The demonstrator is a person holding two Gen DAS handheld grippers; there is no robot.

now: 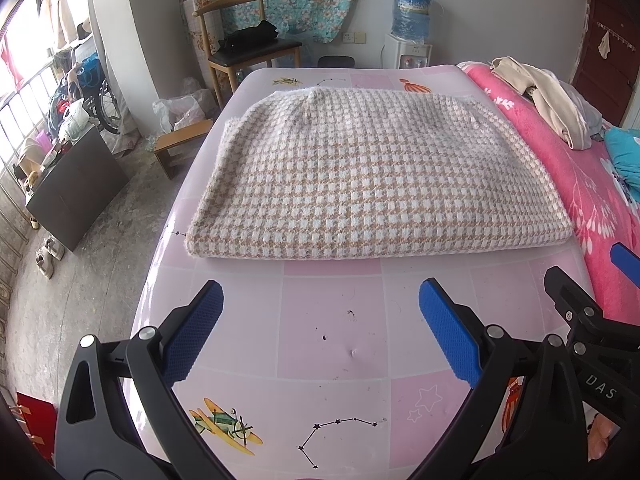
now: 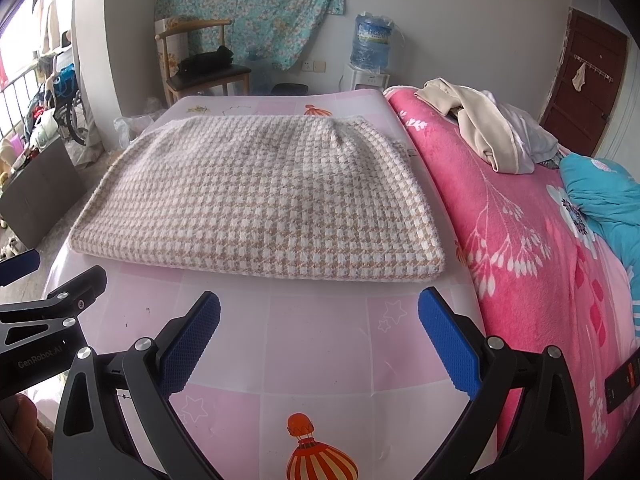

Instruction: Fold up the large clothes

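Observation:
A beige-and-white houndstooth knitted garment (image 1: 360,172) (image 2: 264,196) lies folded into a flat rectangle on the pink patterned table cover (image 1: 332,320) (image 2: 320,336). My left gripper (image 1: 320,296) stands open a little short of the garment's near edge, with nothing between its blue pads. My right gripper (image 2: 319,304) is also open, just before the near edge toward the right corner, holding nothing. The right gripper's black body (image 1: 580,312) shows at the right edge of the left wrist view, and the left gripper's body (image 2: 60,304) at the left edge of the right wrist view.
A pink floral blanket (image 2: 520,240) borders the table on the right, with a beige garment pile (image 2: 480,128) and a teal cloth (image 2: 608,200) on it. A wooden chair (image 1: 244,40) and water dispenser (image 1: 410,20) stand at the back. Floor clutter and a dark box (image 1: 76,188) lie left.

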